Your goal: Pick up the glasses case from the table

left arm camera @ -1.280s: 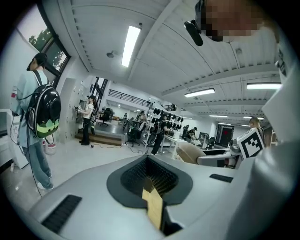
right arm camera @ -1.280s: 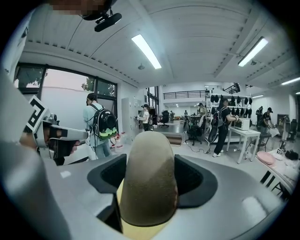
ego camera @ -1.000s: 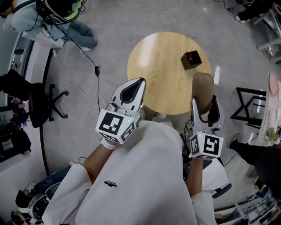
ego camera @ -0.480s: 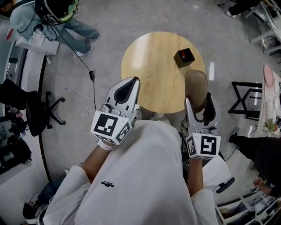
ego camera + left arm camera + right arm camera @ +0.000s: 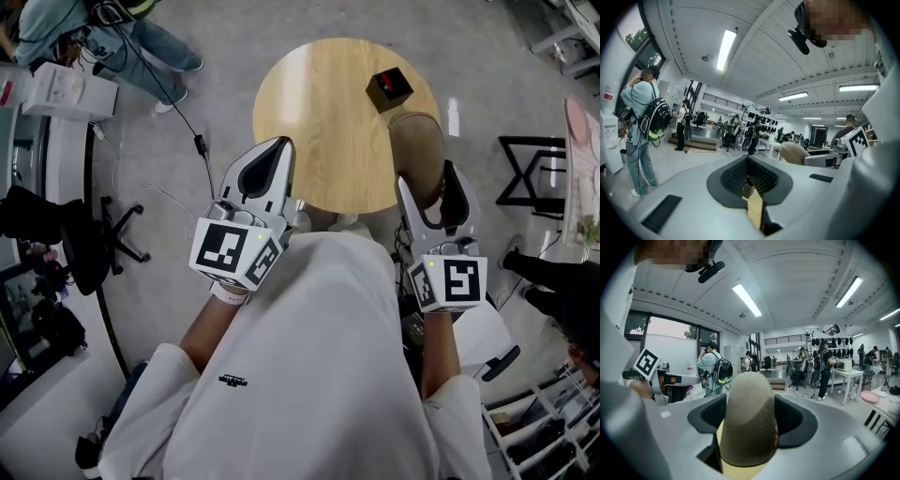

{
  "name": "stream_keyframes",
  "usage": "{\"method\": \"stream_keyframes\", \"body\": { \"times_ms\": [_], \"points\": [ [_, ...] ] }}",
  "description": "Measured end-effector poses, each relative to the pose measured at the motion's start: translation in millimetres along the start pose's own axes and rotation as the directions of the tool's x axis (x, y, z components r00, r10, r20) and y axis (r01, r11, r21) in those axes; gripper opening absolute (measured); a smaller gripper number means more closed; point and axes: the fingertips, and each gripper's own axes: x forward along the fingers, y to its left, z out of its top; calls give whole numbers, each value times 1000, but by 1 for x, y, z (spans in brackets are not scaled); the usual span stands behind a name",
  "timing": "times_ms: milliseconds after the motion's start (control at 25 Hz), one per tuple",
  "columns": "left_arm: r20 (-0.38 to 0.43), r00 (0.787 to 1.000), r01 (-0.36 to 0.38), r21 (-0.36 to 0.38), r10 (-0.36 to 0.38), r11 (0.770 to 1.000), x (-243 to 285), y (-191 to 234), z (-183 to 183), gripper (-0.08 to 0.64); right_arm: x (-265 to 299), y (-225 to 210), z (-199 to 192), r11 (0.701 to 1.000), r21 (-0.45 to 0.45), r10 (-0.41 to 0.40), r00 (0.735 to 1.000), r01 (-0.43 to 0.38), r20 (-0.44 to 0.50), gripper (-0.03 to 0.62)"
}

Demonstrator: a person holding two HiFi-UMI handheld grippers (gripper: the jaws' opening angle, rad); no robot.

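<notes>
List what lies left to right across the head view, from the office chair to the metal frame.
Office chair → left gripper, fingers shut → small dark box on the table → glasses case held in the right gripper → black metal frame.

Your head camera looks steeply down on the table point(image 5: 319, 131), while both gripper cameras, close behind their jaws, face outward and level, sharing the backpacked person point(image 5: 644, 117).

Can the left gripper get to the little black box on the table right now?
Probably yes: bare table lies between the left gripper and the black box, but its jaws are shut and must open first.
</notes>
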Motion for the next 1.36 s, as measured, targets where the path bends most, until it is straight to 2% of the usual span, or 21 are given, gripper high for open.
{"method": "stream_keyframes", "body": {
  "times_ms": [200,1360],
  "points": [
    [-9,1000,-7,-6,7,1000,-1,5,-2,6,1,5,-1,999,-40,11,1000,-12,-14,333],
    [-10,1000,20,-7,-20,1000,0,-1,-2,6,1,3,-5,1000,-16,-9,1000,8,-26,333]
  ]
}}
